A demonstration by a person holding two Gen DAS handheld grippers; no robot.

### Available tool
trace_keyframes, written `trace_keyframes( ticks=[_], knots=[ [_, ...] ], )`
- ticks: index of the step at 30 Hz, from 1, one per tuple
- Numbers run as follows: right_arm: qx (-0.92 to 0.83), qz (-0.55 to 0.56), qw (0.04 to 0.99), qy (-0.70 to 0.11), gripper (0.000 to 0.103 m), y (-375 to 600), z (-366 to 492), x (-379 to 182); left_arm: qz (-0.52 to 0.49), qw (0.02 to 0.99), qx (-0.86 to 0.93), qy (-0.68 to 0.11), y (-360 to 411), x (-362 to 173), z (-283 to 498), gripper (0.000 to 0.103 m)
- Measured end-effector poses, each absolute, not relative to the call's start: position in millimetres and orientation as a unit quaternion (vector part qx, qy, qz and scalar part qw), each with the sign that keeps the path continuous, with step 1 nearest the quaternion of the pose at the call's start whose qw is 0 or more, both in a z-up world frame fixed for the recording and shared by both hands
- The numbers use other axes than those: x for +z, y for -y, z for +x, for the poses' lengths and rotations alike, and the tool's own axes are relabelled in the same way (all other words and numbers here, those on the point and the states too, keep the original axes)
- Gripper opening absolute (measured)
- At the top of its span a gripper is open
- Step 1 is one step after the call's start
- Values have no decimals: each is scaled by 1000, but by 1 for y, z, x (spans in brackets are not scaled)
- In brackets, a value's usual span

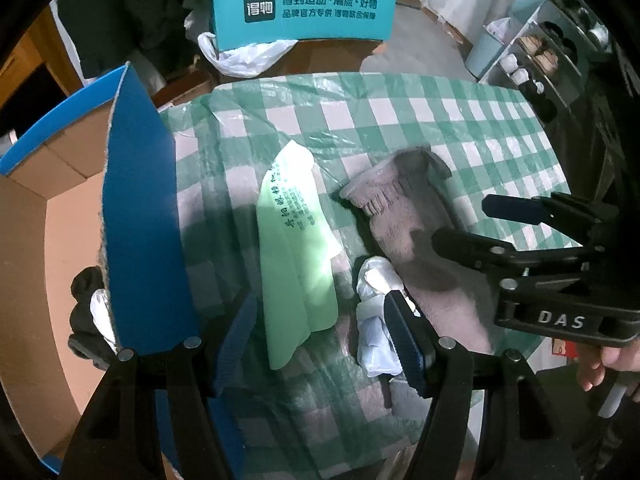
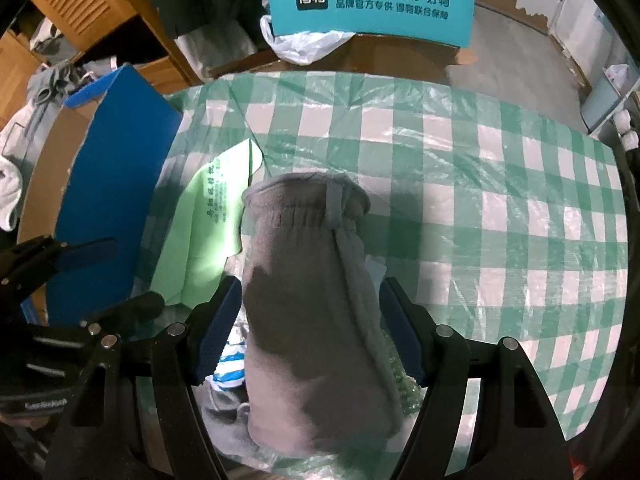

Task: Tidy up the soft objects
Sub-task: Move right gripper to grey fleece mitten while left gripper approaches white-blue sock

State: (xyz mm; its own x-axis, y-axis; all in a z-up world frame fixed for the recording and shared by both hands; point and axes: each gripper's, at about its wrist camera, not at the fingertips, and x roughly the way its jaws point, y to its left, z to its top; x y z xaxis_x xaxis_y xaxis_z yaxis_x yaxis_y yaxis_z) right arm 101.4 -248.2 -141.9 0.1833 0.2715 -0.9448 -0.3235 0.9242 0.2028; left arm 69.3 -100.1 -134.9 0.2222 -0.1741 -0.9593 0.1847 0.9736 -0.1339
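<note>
A grey fleece sock with a ribbed cuff lies on the green checked tablecloth. My right gripper is open and straddles the sock's middle, its pads just beside the fabric. In the left wrist view the same sock lies right of a pale green plastic bag. A small white plastic-wrapped bundle lies between the two. My left gripper is open above the bag's near end and the bundle. The right gripper reaches in from the right, the left gripper from the left.
An open cardboard box with a blue flap stands at the table's left edge, with a black glove inside. A teal printed box and a white bag sit beyond the far edge. A shoe shelf stands at the right.
</note>
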Motion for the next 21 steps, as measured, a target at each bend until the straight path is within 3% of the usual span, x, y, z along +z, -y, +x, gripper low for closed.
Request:
trace_keyframes(
  ticks=[21],
  knots=[
    [190,-62,748,-633,75,225,105,-181,26,758,-126,-640,110,-164,65,70]
  ],
)
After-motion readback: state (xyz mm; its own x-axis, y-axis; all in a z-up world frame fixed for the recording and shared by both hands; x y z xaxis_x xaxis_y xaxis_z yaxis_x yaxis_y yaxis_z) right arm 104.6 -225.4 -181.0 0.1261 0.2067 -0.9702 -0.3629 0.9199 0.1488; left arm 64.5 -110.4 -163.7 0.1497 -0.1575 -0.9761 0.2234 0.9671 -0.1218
